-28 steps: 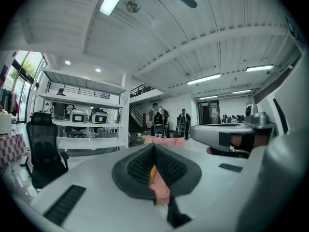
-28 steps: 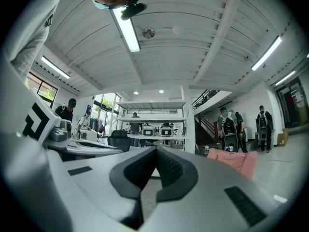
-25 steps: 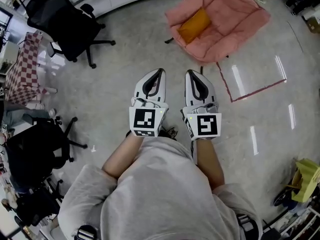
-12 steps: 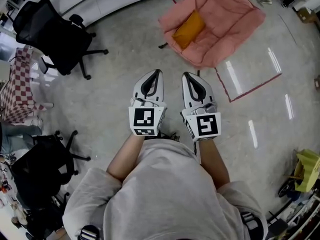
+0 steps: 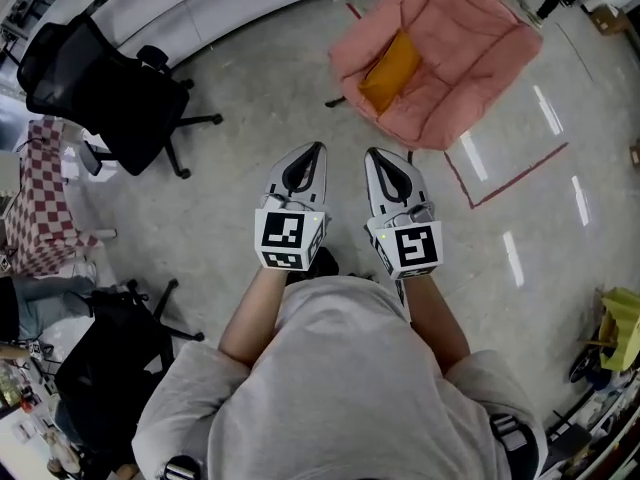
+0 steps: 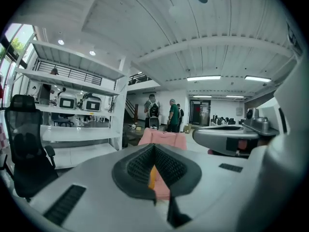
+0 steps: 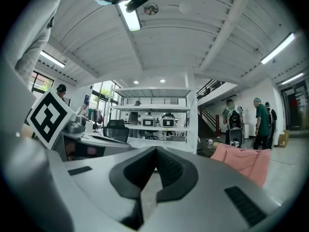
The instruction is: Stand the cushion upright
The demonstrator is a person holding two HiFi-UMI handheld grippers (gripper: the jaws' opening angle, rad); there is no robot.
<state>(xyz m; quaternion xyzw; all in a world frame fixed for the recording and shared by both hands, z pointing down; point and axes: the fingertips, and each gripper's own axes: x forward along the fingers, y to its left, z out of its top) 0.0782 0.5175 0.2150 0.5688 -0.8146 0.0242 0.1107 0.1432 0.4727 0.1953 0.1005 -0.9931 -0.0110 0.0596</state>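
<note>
Both pairs of jaws are pressed together at the tips with nothing caught between them. The left gripper (image 5: 318,148) and the right gripper (image 5: 373,153) are held side by side, close together but not touching, and point forward across the floor (image 5: 250,98). Each one's marker cube sits at the wrist end, just ahead of the person's forearms.

Ahead of the jaws and slightly to their right, well apart from both, stands a pink padded chair (image 5: 470,48). The orange cushion (image 5: 390,71) lies on its seat, on the side nearer the left jaws. In the left gripper view, a sliver of the cushion (image 6: 151,177) shows through the slot behind the closed tips, with the chair (image 6: 161,138) straight beyond them. In the right gripper view the chair (image 7: 241,161) sits off to the right of the jaws.

Red tape lines (image 5: 510,183) mark the floor right of the right jaws. Left of the left jaws, further off, are a black office chair (image 5: 110,88) and a checked cloth (image 5: 40,198). Beyond the pink chair, people (image 6: 171,115) stand beside white shelving (image 6: 72,76).
</note>
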